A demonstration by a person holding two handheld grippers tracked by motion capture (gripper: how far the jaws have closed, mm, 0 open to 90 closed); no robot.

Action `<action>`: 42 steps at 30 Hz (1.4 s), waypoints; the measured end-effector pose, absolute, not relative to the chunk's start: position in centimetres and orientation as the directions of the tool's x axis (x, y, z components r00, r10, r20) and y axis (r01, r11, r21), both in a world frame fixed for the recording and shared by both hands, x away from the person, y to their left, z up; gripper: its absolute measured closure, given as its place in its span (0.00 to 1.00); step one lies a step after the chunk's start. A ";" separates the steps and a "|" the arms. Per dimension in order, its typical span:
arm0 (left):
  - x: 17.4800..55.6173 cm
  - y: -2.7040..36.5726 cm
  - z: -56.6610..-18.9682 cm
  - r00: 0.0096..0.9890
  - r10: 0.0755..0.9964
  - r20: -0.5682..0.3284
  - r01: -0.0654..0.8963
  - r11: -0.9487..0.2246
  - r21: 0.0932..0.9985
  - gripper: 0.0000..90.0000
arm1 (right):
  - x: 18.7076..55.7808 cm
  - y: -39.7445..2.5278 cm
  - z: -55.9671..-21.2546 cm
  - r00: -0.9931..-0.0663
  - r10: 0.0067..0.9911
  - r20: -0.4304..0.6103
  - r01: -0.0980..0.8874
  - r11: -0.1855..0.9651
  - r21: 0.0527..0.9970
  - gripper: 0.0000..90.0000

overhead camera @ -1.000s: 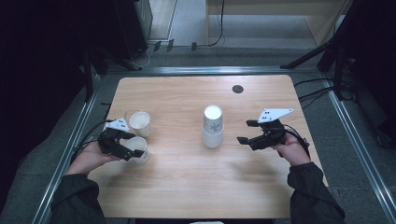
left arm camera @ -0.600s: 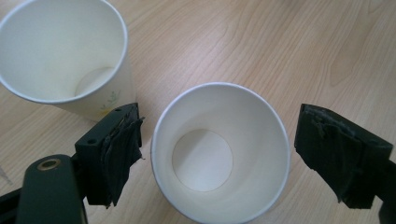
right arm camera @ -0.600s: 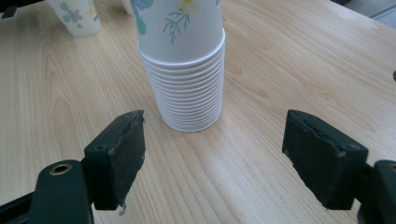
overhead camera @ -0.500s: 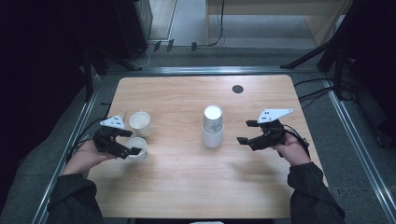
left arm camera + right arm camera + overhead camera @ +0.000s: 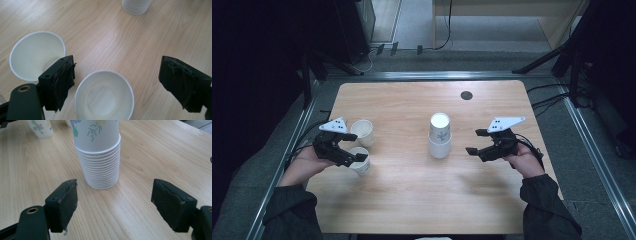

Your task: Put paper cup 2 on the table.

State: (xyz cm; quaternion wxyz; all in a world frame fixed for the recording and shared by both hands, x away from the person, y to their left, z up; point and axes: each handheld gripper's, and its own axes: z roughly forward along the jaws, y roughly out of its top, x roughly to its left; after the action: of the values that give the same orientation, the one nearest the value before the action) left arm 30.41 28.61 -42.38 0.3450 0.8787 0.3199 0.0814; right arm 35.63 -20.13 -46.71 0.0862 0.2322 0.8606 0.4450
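We find the left gripper [image 5: 346, 146] released, jaws straddling the near white paper cup [image 5: 104, 96] – light, thin-walled, easily crushed – best pinched gently at its rim; right gripper [image 5: 479, 141] likewise released.

Overhead view and both close gripper views share the cup stack [image 5: 440, 136].

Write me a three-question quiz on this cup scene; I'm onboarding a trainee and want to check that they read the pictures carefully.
1. True or false: the left tongs are shut on a cup.
2. How many single cups stand apart from the stack of cups?
3. Which is nearer the left tongs: A) near cup, B) far cup, C) the stack?

Key:
1. False; the jaws are open, either side of the near cup.
2. Two.
3. A. The right tongs face the stack, open.
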 end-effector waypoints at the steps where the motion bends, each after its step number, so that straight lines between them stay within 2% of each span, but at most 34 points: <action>1: 30.5 28.3 -42.3 0.780 0.620 -0.081 0.509 -0.553 0.660 0.15 | 35.6 -20.2 -46.7 -0.878 0.476 0.057 0.321 0.496 0.807 0.24; 6: 31.0 26.5 -42.0 0.770 0.635 -0.064 0.513 -0.556 0.655 0.15 | 35.4 -20.4 -46.7 -0.874 0.482 0.054 0.322 0.494 0.807 0.24; 13: 31.5 24.3 -41.8 0.792 0.606 -0.077 0.493 -0.561 0.665 0.15 | 34.9 -20.8 -46.7 -0.870 0.490 0.044 0.321 0.497 0.806 0.24; 22: 32.6 21.9 -42.3 0.770 0.632 -0.091 0.516 -0.532 0.672 0.15 | 34.0 -21.3 -46.8 -0.868 0.496 0.036 0.321 0.504 0.802 0.24; 42: 32.9 15.6 -44.3 0.805 0.587 -0.088 0.485 -0.566 0.666 0.15 | 32.7 -21.1 -47.2 -0.870 0.492 0.022 0.316 0.524 0.791 0.24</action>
State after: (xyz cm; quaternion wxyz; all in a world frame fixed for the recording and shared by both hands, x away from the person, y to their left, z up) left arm 32.87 15.65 -44.27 0.3530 0.8820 0.3039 0.0719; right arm 32.66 -21.08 -47.16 0.1028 0.2331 0.8668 0.4287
